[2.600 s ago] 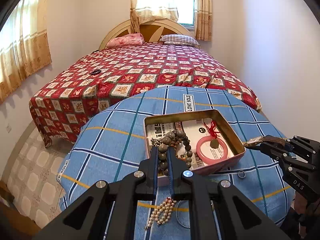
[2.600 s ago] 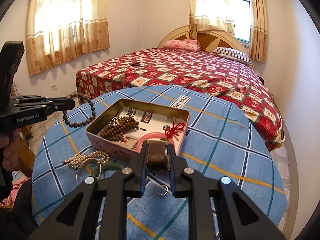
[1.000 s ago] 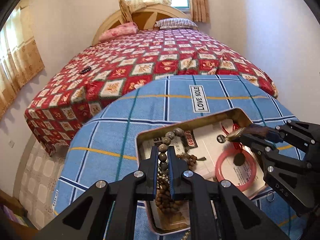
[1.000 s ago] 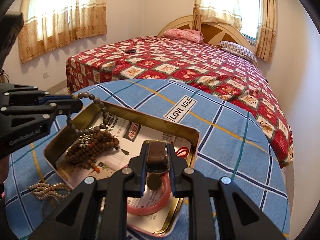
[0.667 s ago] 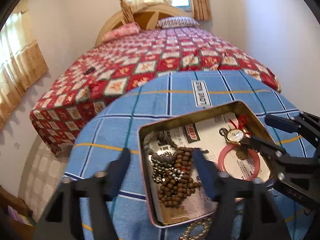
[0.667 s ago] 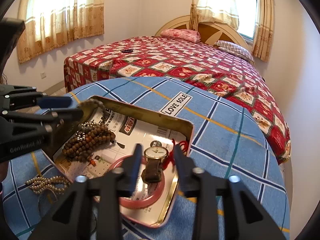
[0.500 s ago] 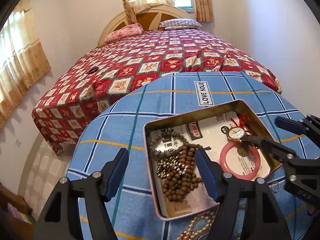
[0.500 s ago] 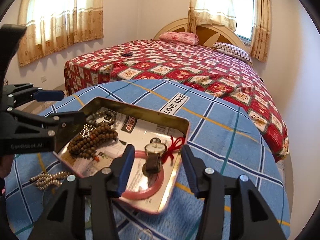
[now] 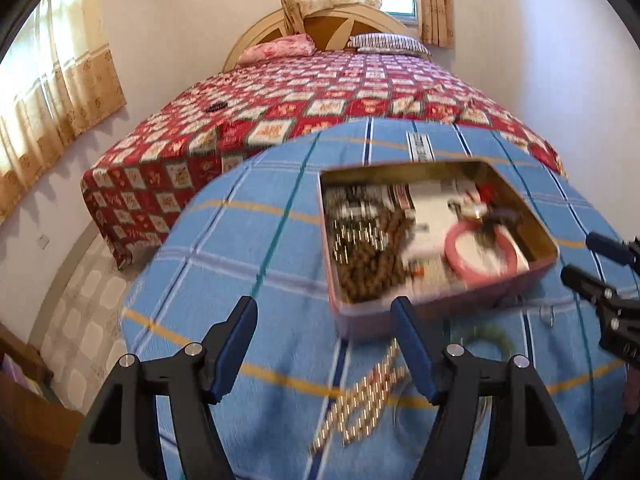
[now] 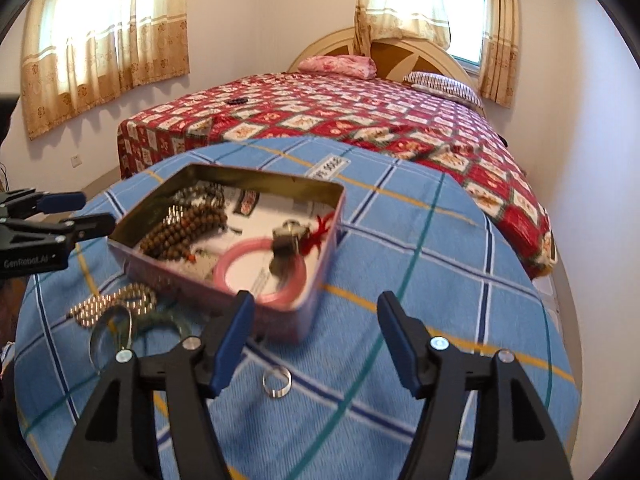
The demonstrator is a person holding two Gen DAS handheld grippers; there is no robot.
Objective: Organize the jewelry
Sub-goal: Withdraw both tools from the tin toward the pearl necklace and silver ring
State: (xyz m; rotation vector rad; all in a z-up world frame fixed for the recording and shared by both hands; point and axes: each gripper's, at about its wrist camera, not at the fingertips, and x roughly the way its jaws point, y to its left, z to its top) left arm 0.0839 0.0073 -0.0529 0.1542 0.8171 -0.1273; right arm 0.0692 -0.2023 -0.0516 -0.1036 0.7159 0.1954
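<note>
A pink tin (image 9: pixel 440 314) (image 10: pixel 280 322) on the blue checked cloth holds brown beads (image 9: pixel 368 264) (image 10: pixel 180 232), a pink bangle (image 9: pixel 480 258) (image 10: pixel 256 266) and a watch (image 10: pixel 286 240). My left gripper (image 9: pixel 323 312) is open and empty, over the cloth just short of the tin's near left corner. The jaws of my right gripper (image 10: pixel 316 304) are opening with nothing between them, a little back from the tin's near right corner. A pearl bracelet (image 9: pixel 360 400) (image 10: pixel 108 300) and a silver ring (image 10: pixel 277 381) lie on the cloth.
A green bangle (image 9: pixel 488 336) and a clear bangle (image 10: pixel 108 332) lie next to the pearls. The round table's edge (image 9: pixel 160 264) drops to a tiled floor. Beyond the table stands a bed with a red patterned quilt (image 10: pixel 360 120).
Both grippers opened. The left let its dark beads fall into the tin, and the right let go of the watch there. Both then drew back towards the table's near side.
</note>
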